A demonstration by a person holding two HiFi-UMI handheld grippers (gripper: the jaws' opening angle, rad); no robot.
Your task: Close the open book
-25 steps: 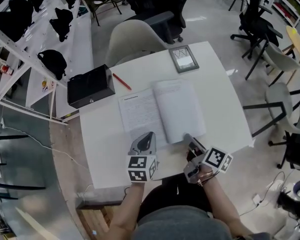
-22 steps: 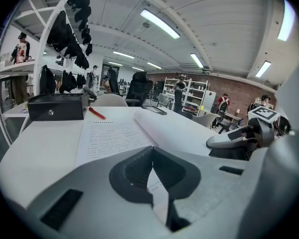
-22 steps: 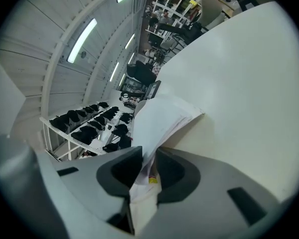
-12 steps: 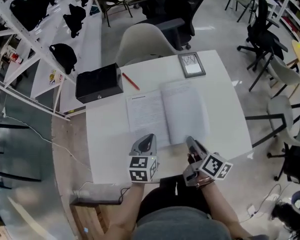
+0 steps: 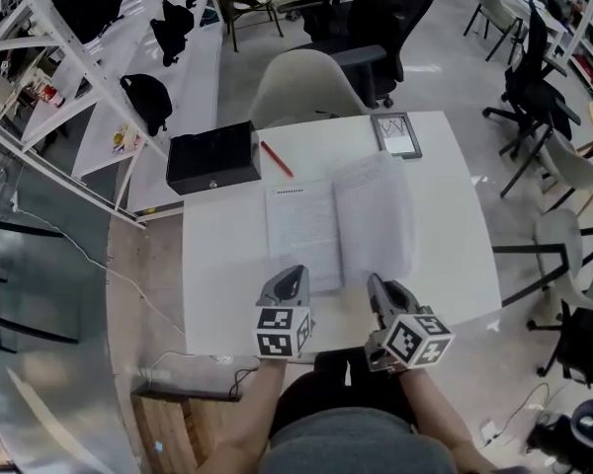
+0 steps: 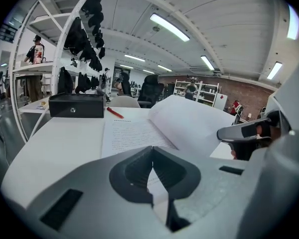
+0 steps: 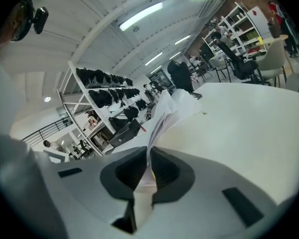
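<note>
White counter (image 5: 217, 265) filled our head view; the book (image 5: 306, 230) lay open at its middle, right pages (image 5: 376, 215) raised. From the left gripper (image 6: 152, 151) we saw its jaws clenched on nothing, just short of the book. From the right gripper (image 7: 148, 158) we saw jaws, just closing, pinching those pages; we judged a slow leftward arc best, grip kept.
</note>
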